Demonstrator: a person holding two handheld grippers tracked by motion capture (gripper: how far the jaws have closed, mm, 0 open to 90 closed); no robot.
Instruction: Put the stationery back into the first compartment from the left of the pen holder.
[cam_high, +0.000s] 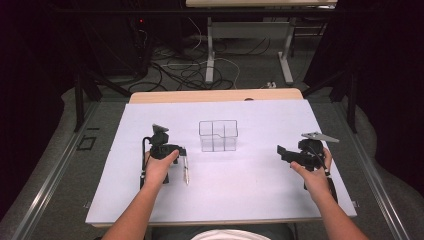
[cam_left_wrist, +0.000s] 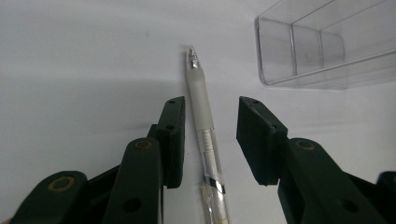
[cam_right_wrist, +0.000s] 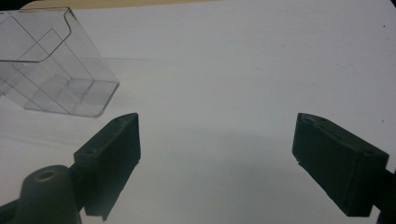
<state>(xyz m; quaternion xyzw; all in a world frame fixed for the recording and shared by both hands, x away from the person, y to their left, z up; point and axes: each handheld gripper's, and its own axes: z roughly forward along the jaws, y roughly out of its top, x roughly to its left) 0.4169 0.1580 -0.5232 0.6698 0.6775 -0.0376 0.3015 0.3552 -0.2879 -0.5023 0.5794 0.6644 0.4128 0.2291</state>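
Hands come in from six o'clock on the white sheet (cam_high: 250, 190). At eight o'clock the left gripper (cam_left_wrist: 210, 140) straddles a clear pen (cam_left_wrist: 205, 135) lying flat, jaws spread either side, not pinching it. At four o'clock the right gripper (cam_right_wrist: 217, 158) hovers with jaws wide apart over bare sheet. Farther, toward twelve o'clock, stands a clear compartment box (cam_high: 218, 135), apart from the pen.

My table (cam_high: 300, 197) wears a white sheet, with a strip of bare wood showing along its far edge. Beyond that edge, a tangle of cables (cam_high: 185, 70) lies on the grey floor (cam_high: 65, 170), between the white legs of a second desk (cam_high: 247, 30). Left and right of the table, the room falls into darkness.
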